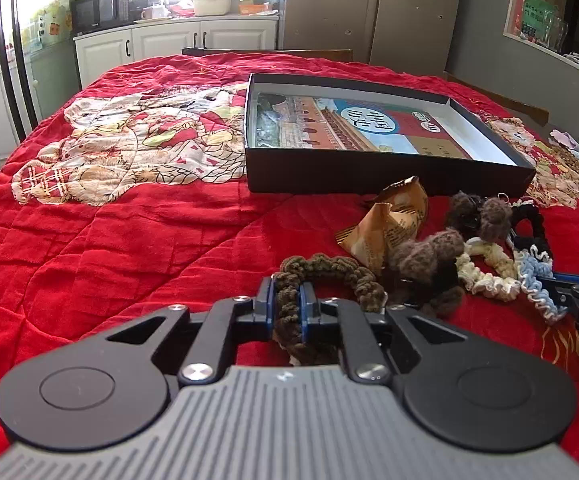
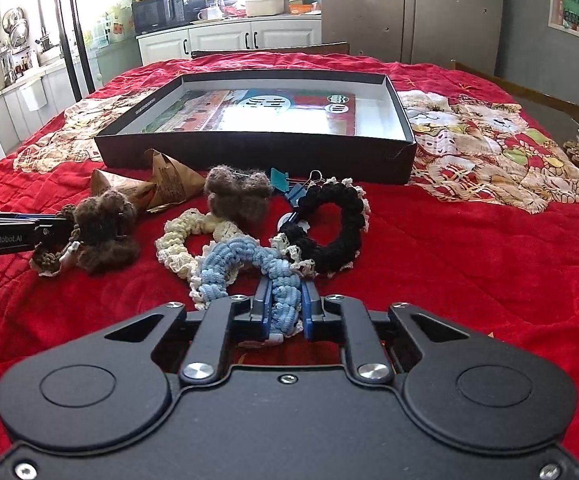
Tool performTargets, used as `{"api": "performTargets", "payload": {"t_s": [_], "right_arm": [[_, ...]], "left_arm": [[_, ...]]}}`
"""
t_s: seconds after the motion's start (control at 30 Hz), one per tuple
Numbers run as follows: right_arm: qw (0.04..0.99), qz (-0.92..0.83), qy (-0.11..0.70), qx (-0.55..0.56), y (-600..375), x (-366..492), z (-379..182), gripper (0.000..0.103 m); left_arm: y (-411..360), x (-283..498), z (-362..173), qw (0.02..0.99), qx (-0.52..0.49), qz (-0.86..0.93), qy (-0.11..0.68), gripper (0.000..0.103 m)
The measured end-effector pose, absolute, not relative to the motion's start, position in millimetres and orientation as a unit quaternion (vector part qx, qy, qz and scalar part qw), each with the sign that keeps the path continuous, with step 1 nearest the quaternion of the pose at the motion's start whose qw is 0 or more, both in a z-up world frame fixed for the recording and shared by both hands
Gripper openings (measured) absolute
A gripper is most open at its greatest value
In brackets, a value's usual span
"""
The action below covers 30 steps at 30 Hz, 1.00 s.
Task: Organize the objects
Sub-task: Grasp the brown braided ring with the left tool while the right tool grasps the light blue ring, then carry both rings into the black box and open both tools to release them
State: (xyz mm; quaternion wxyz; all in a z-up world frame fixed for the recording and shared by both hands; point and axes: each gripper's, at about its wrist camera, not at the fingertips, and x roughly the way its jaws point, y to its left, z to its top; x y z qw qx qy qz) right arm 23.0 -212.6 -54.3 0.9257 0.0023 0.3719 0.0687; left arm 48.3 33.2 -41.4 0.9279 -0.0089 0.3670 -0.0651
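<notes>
Two grips on: my left gripper [image 1: 288, 300] jaws pinch the olive scrunchie [image 1: 329, 276], my right gripper [image 2: 285, 304] jaws clamp the blue scrunchie [image 2: 249, 264]. Red quilt [image 1: 129, 240] underfoot, kitchen cabinets [image 1: 169, 40] behind, black box [image 2: 257, 148] just beyond the pile.

Olive-brown crocheted scrunchie [image 1: 321, 268] lies on the red quilt at 6 o'clock of the pile, its near loop pinched between blue pads. Blue scrunchie [image 2: 249, 264] lies likewise pinched, overlapping the cream scrunchie [image 2: 187, 236] at 9 o'clock and touching the black scrunchie [image 2: 329, 224] at 2 o'clock. Shallow black box [image 2: 249, 152] sits open at 12 o'clock, a printed sheet flat inside.
</notes>
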Motion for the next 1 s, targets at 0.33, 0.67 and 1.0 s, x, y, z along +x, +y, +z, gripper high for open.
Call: {"api": "performTargets", "payload": {"t_s": [0.33,0.67,1.0], "right_arm": [[0.932,0.081,0.354,-0.010,-211,16,-37,0.012],[0.944,0.087,0.316,-0.018,-214,21,-5,0.012],[0.957,0.083,0.276,-0.029,-212,60,30,0.012]], "left_arm": [[36,49,-26,0.934,-0.013,-0.064,0.352,0.013],[36,61,7,0.946,-0.009,-0.084,0.314,0.013],[22,103,35,0.954,0.008,-0.090,0.287,0.014]]}}
